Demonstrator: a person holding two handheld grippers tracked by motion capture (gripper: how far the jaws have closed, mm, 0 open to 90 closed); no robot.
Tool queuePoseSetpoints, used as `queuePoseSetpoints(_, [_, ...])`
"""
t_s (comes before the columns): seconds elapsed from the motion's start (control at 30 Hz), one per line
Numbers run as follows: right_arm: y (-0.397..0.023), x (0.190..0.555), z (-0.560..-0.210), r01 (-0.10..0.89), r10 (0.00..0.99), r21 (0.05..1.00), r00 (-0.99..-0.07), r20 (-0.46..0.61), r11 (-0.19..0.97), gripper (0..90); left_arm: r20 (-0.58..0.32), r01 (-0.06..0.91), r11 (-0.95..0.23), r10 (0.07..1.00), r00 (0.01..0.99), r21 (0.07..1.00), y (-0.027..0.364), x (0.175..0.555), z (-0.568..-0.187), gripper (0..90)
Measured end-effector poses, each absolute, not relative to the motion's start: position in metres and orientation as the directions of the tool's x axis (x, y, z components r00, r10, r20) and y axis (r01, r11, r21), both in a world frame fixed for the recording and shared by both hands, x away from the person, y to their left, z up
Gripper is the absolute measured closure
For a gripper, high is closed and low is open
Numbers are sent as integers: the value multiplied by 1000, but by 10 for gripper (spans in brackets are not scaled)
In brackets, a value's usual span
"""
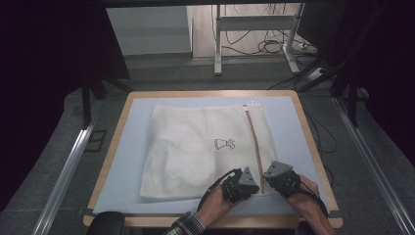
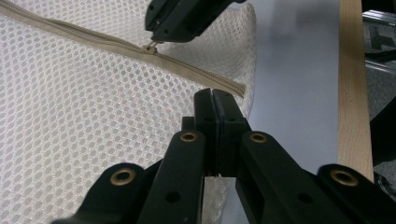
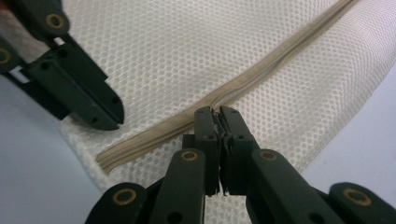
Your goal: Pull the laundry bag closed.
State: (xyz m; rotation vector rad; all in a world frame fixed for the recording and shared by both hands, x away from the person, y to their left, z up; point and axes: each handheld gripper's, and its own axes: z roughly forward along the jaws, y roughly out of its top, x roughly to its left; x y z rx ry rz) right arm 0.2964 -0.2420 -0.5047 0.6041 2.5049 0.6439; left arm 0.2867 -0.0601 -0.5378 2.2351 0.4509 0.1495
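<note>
One white mesh laundry bag (image 1: pixel 200 149) lies flat on the table (image 1: pixel 293 110), which has a pale blue top inside a wooden rim. The bag covers the middle of the table and reaches close to the near edge. It carries one small dark drawing (image 1: pixel 224 144) near its centre and one beige zipper (image 1: pixel 254 139), which runs from the bag's far right corner straight down to its near right corner.

Two grippers work at the near end of that zipper, close to the table's near right corner. The left gripper (image 1: pixel 243 185) comes in from the near edge on a forearm in a plaid sleeve (image 1: pixel 186 226), angled toward the right, its tip at the bag's near edge just left of the zipper. In the left gripper view its jaws are pressed flat together over the mesh; whether they pinch a fold of the fabric under the tips cannot be told.

The right gripper (image 1: pixel 276 180) sits just right of the zipper, its hand (image 1: pixel 306 201) entering from the table's near right corner and pointing left toward the other gripper, so the two tools nearly meet over the zipper line. In the right gripper view (image 3: pixel 218 116) its jaws are closed on the single zipper pull (image 2: pixel 152 45), which sits on the closed beige tape a little way in from the zipper's near end.
</note>
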Motion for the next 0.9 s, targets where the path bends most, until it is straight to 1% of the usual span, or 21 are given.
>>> queuePoseSetpoints(0.33, [-241, 310, -506, 307, 537, 543, -774, -335, 782, 862, -58, 282, -583, 373, 926, 762, -60, 286, -538, 895])
queuePoseSetpoints(0.47, [-240, 316, -506, 308, 539, 538, -768, -346, 785, 862, -54, 280, -581, 375, 926, 764, -61, 286, -538, 894])
queuePoseSetpoints(0.6, [-240, 320, -507, 318, 548, 546, -768, -332, 775, 861, -45, 274, -590, 372, 927, 759, -60, 286, -538, 894])
queuePoseSetpoints(0.9, [-238, 328, -508, 312, 547, 538, -758, -356, 783, 863, -44, 272, -590, 372, 927, 760, -60, 286, -538, 894])
